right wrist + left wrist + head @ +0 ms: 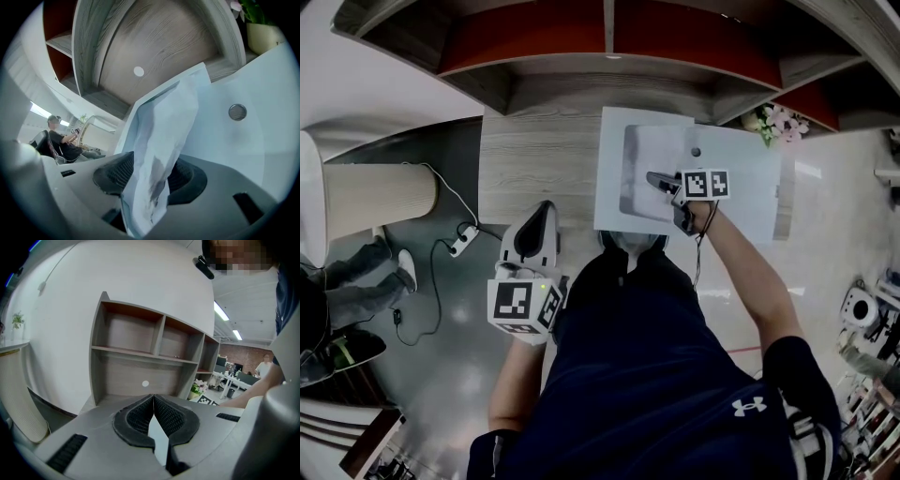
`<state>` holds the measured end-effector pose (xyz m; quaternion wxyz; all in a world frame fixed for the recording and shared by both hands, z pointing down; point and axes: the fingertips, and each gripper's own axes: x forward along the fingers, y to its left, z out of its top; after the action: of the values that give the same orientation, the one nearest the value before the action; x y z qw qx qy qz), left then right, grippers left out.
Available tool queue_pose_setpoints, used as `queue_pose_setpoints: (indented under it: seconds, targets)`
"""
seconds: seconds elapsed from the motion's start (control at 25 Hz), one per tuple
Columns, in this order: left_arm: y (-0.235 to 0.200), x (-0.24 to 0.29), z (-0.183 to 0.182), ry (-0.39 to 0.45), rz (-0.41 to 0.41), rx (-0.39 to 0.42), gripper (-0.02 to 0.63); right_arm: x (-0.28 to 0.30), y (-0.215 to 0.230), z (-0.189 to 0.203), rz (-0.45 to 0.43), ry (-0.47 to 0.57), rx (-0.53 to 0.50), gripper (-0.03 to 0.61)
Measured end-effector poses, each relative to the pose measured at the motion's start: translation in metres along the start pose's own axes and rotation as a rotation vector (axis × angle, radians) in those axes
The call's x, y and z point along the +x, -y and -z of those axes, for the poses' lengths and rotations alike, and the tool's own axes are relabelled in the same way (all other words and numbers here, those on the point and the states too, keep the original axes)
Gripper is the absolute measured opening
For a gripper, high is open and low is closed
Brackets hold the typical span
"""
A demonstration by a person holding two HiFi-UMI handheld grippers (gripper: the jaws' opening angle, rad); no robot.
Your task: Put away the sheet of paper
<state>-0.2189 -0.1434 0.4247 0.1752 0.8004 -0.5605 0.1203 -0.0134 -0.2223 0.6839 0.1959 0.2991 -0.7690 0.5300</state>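
Note:
The white sheet of paper lies on a white pad on the desk, its near part curled upward. In the right gripper view the paper stands crumpled between the two dark pads, which are spread apart and do not pinch it. My right gripper is open at the sheet's near right part. My left gripper hangs off the desk's front left, over the floor. Its fingertips meet, so the left gripper is shut on nothing, and it points at the shelves.
A wood-grain desk carries a shelf unit with red-backed compartments behind it. A flower pot stands at the right. A beige cylinder, a power strip with cable and a seated person's legs are on the left.

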Motion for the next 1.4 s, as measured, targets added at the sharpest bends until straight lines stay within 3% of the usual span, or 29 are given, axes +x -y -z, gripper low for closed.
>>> queue_pose_setpoints:
  seconds: [0.2, 0.4, 0.52, 0.72, 0.92, 1.24, 1.4]
  targets:
    - [0.017, 0.006, 0.0, 0.004, 0.022, 0.0, 0.015, -0.027, 0.015, -0.006, 0.063, 0.051, -0.024, 0.222]
    - [0.035, 0.015, -0.003, 0.014, 0.053, 0.006, 0.015, -0.076, 0.04, -0.024, 0.153, 0.172, -0.012, 0.227]
    - [0.047, 0.021, -0.007, 0.018, 0.069, 0.014, 0.015, -0.109, 0.041, -0.039, 0.158, 0.246, -0.048, 0.227]
    - [0.068, 0.034, -0.016, 0.03, 0.094, 0.034, 0.015, -0.171, 0.008, -0.07, 0.204, 0.402, -0.285, 0.221]
    - [0.084, 0.046, -0.029, 0.048, 0.105, 0.061, 0.015, -0.222, -0.053, -0.089, 0.237, 0.549, -0.509, 0.143]
    - [0.114, 0.058, -0.066, 0.124, 0.137, 0.097, 0.015, -0.304, -0.135, -0.112, 0.291, 0.825, -0.702, 0.06]
    - [0.123, 0.061, -0.085, 0.16, 0.141, 0.121, 0.015, -0.327, -0.161, -0.115, 0.34, 0.854, -0.809, 0.021]
